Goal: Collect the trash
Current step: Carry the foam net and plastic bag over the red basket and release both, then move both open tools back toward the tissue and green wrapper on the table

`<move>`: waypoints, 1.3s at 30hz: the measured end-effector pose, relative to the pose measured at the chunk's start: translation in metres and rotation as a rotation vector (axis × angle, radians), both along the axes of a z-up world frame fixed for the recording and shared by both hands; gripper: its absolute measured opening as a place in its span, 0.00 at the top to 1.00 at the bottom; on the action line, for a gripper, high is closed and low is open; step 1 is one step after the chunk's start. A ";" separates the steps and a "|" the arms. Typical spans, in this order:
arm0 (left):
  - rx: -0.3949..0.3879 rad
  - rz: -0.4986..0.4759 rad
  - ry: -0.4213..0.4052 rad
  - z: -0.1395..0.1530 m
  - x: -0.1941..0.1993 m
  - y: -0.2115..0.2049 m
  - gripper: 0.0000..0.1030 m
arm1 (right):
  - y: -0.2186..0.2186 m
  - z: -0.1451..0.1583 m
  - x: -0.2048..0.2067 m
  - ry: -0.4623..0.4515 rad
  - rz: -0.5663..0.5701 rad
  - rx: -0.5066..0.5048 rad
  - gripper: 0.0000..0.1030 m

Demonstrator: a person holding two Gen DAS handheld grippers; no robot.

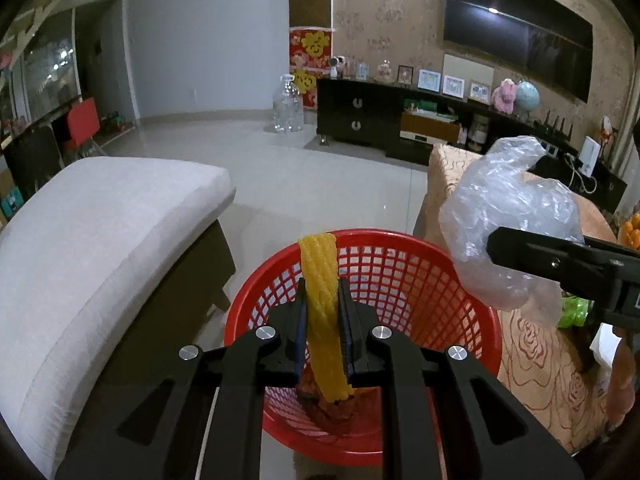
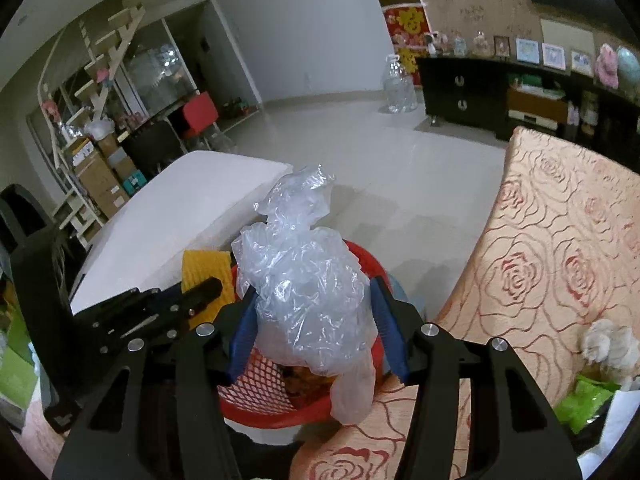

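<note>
- My left jaws (image 1: 323, 304) are closed tight on a yellow foam net (image 1: 322, 312), a ribbed strip that stands up between the blue pads and bends over at its top.
- This yellow foam net hangs above the red basket (image 1: 400, 276); its lower end is inside the mouth of the basket, but I cannot tell if it touches something there.
- My right jaws (image 2: 316, 320) grip a crumpled clear plastic bag (image 2: 304, 280). The blue pads (image 2: 244, 328) press it from both sides, and the bag bulges out above and below them.
- The clear plastic bag is over the red basket (image 2: 256, 376), with its lower tail hanging down at the near rim, on the side of the bench.
- The red basket is a round plastic one with lattice walls. It stands on the floor (image 1: 304, 184), just beside the bench (image 2: 560, 264), which has a cloth with rose pattern.
- In the bottom of the basket I see some orange-brown thing (image 1: 340, 412); it is partly hidden and I cannot tell what it is.
- On the bench, at the far right of the right wrist view, lies a green packet (image 2: 584, 400) and near it a crumpled pale tissue (image 2: 604, 344).
- A white cushioned seat (image 1: 100, 240) stands on the other side of the basket.
- In the left wrist view the right jaws (image 1: 520, 252) come from the right with the bag (image 1: 504, 216) at the rim of the basket.
</note>
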State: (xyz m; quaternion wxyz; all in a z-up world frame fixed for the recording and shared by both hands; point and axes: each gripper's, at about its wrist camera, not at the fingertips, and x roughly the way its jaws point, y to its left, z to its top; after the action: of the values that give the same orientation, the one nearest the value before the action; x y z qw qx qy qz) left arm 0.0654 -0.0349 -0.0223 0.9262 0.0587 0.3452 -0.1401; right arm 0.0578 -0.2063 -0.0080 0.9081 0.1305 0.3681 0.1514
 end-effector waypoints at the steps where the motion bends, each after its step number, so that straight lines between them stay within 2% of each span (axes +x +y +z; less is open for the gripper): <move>1: 0.002 -0.003 0.005 0.000 0.001 -0.001 0.87 | 0.002 -0.002 0.002 0.009 0.007 0.008 0.49; 6: 0.023 -0.019 0.041 -0.008 0.006 -0.007 0.87 | 0.007 -0.009 0.007 0.045 0.010 0.037 0.42; 8: 0.020 -0.029 0.057 -0.011 0.008 -0.007 0.84 | 0.007 -0.011 0.008 0.058 0.008 0.047 0.35; 10: 0.019 -0.035 0.063 -0.012 0.009 -0.008 0.78 | 0.007 -0.012 0.007 0.065 0.001 0.054 0.31; 12: 0.014 -0.037 0.059 -0.012 0.008 -0.008 0.64 | 0.006 -0.012 0.005 0.070 -0.007 0.064 0.28; 15: 0.010 -0.038 0.045 -0.010 0.006 -0.008 0.52 | 0.001 -0.010 0.004 0.071 -0.021 0.080 0.25; 23: -0.044 -0.005 0.005 -0.001 0.001 0.002 0.28 | -0.016 -0.002 -0.005 0.044 -0.067 0.065 0.24; 39: -0.065 -0.001 -0.037 0.007 -0.004 0.001 0.26 | -0.016 0.004 -0.015 -0.015 -0.116 -0.069 0.24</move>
State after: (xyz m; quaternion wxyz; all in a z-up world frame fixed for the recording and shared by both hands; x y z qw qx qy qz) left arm 0.0614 -0.0340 -0.0154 0.9337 0.0313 0.3231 -0.1508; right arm 0.0427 -0.2224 -0.0043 0.9220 0.1193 0.3579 0.0867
